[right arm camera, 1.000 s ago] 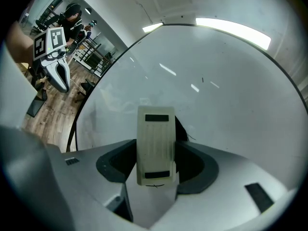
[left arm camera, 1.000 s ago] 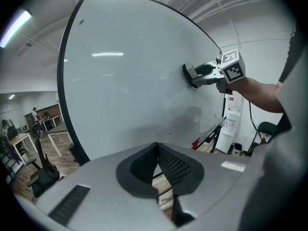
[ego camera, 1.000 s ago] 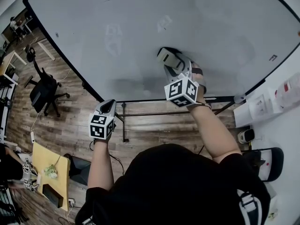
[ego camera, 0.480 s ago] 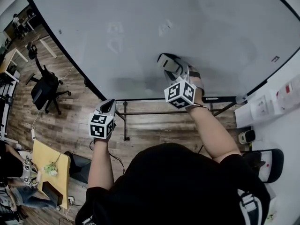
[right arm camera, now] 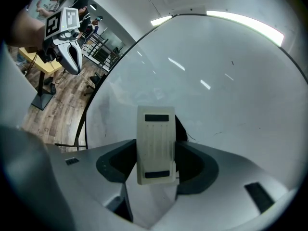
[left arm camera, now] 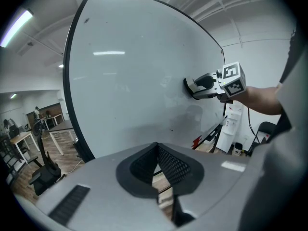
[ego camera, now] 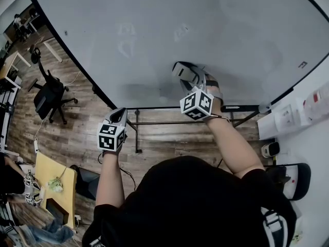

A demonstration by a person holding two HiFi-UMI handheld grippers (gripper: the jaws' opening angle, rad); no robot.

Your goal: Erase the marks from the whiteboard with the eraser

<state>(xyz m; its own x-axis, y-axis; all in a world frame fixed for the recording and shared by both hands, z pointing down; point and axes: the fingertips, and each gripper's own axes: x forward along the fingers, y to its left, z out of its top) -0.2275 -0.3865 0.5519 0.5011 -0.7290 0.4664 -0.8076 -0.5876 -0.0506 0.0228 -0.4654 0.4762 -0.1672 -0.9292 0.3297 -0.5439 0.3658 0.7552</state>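
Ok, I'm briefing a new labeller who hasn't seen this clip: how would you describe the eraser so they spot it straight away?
Find the big black-framed whiteboard filling the top of the head view. Near its lower edge the right gripper is shut on the eraser: a pale ribbed block with two dark slots. The left gripper, off the board, holds nothing.

1. A black office chair (ego camera: 49, 98) stands on the wood-plank floor (ego camera: 77, 138) at the left of the head view.
2. A white desk (ego camera: 10, 66) stands near that chair, by the upper left edge.
3. A yellow table (ego camera: 49, 175) sits at the lower left, with a small plant (ego camera: 55, 188) on it.
4. A white unit (ego camera: 281, 120) stands at the right, and a second black chair (ego camera: 300, 179) is just below it in the view.
5. A strip light (left arm camera: 17, 28) glows on the ceiling in the left gripper view.
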